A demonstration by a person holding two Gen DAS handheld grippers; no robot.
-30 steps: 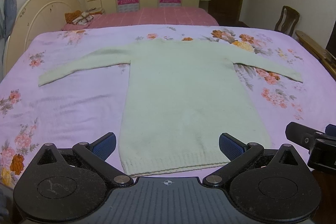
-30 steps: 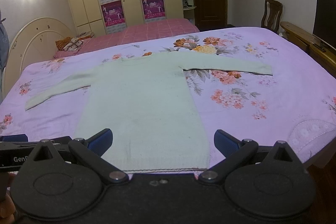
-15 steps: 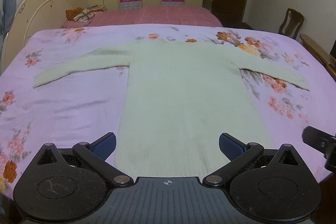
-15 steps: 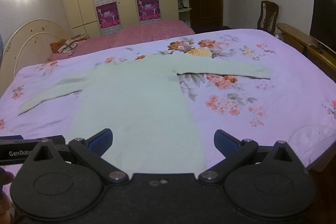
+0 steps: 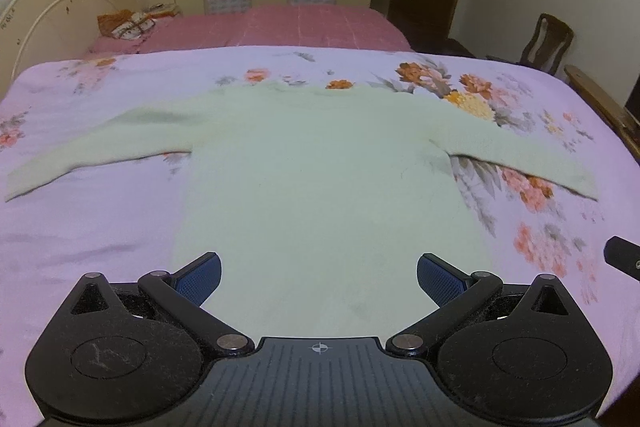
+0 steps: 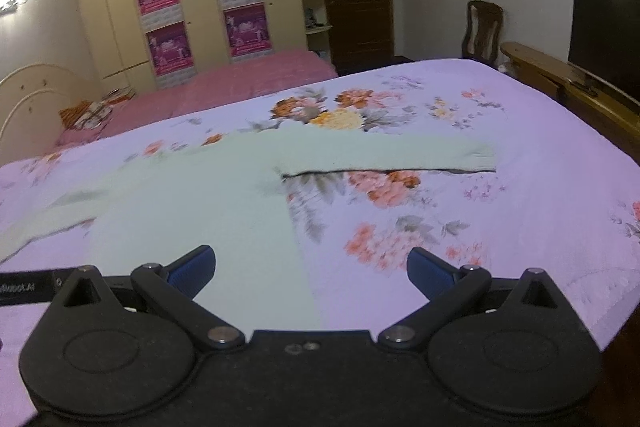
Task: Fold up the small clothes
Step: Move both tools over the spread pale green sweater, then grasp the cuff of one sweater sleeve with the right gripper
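Floral purple bedspread (image 5: 100,227) carries the pale green sweater (image 5: 328,195), flat, sleeves spread. Both grippers have advanced over its hem, now out of view; left gripper (image 5: 319,273) and right gripper (image 6: 311,265) fingers gape wide, empty. Folding looks unstarted.

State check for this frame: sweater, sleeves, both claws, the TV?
Sweater: flat on the bedspread, unfolded.
Left sleeve: stretched out sideways.
Right sleeve: stretched out sideways, flat.
Left claw: open, empty, over the sweater's lower part.
Right claw: open, empty, over the sweater's right edge.
TV: off, dark screen.
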